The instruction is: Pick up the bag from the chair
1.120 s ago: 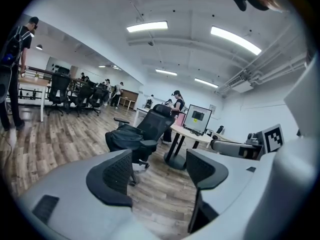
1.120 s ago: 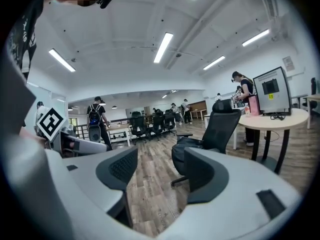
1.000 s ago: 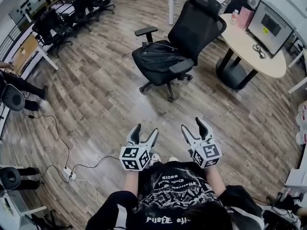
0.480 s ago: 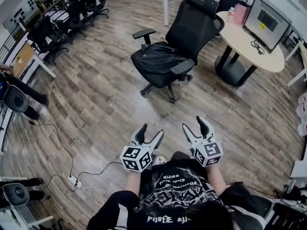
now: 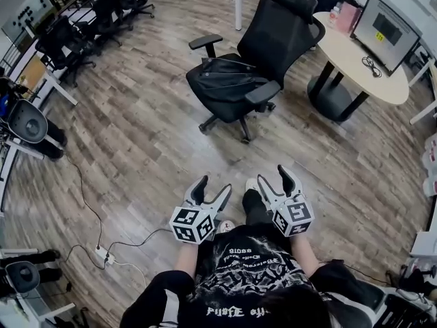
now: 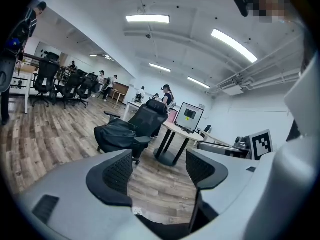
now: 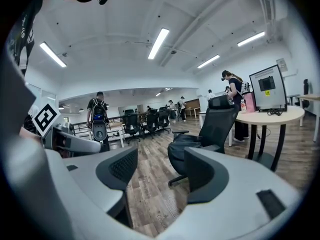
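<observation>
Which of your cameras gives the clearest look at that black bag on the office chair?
The head view: it looks down on the whole bag lying across the seat of the chair. The left gripper view shows it small and side-on; in the right gripper view a jaw hides part of it.

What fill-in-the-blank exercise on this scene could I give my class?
1. The black bag lies on the seat of the office ____.
2. The left gripper and the right gripper both hold their jaws ____, with nothing between them.
3. The monitor stands on the round ____.
Missing words: chair; open; table.
</observation>
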A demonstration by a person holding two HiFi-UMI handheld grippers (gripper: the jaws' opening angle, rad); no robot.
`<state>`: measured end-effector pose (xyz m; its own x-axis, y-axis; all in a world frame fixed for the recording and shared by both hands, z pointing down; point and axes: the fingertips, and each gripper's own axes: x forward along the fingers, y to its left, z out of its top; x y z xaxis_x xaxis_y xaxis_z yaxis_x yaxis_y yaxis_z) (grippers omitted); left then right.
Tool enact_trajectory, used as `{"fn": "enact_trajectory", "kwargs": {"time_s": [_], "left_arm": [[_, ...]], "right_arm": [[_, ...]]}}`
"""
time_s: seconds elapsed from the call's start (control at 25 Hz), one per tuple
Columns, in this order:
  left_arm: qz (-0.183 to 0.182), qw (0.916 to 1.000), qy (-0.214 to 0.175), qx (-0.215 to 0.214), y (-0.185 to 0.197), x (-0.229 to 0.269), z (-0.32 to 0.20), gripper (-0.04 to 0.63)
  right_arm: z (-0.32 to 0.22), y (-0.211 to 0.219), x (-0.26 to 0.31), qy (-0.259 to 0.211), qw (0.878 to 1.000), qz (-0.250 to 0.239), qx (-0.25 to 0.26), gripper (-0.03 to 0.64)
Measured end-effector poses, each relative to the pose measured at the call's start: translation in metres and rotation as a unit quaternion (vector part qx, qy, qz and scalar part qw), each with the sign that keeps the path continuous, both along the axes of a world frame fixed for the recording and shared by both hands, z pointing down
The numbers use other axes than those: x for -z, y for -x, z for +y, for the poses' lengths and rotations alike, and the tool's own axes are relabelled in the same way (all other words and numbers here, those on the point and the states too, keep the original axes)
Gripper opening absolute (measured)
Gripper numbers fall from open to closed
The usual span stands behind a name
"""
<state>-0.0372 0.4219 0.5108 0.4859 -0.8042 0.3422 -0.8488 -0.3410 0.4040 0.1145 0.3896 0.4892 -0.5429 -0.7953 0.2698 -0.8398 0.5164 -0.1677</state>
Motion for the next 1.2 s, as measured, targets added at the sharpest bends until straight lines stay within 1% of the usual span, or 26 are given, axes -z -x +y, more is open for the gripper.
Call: {"fn": "enact_trajectory", "kwargs": {"time_s": [0.08,0.16,0.32,0.48,0.68,0.8,0.92,1.2], "left_arm": [[0.011,0.9999,0.007,0.010,-0.001,-0.003,-0.014,0.345],[0.013,0.9997,0.010,0.020,0.000,-0.004,-0.032,0.345],[-0.007,0.9996,0.003,0.027,-0.002,0.002,-0.078,0.345],[-0.018,0.9992,-0.002,0.035,-0.009,0.004,-0.128,0.344],[-0.027,0.9990,0.000,0.037,-0.029,-0.001,-0.187,0.345],[-0.025,0.9988,0.004,0.041,-0.042,-0.004,-0.218,0.345],[-0.016,0.9989,0.005,0.044,-0.053,-0.003,-0.249,0.344],[-0.016,0.9985,0.012,0.051,-0.068,-0.007,-0.299,0.345]], "right_arm": [[-0.018,-0.001,-0.003,0.003,1.000,-0.001,0.007,0.302],[-0.040,0.000,-0.003,0.004,1.000,-0.001,0.017,0.302],[-0.091,-0.001,0.000,0.001,0.999,0.002,0.036,0.301],[-0.144,-0.005,-0.003,0.003,0.999,0.000,0.054,0.302],[-0.203,-0.015,-0.009,0.006,0.997,-0.002,0.073,0.301],[-0.234,-0.022,-0.013,0.012,0.996,-0.002,0.089,0.301],[-0.264,-0.028,-0.013,0.013,0.995,-0.003,0.102,0.302],[-0.311,-0.044,-0.018,0.023,0.994,-0.008,0.107,0.301]]}}
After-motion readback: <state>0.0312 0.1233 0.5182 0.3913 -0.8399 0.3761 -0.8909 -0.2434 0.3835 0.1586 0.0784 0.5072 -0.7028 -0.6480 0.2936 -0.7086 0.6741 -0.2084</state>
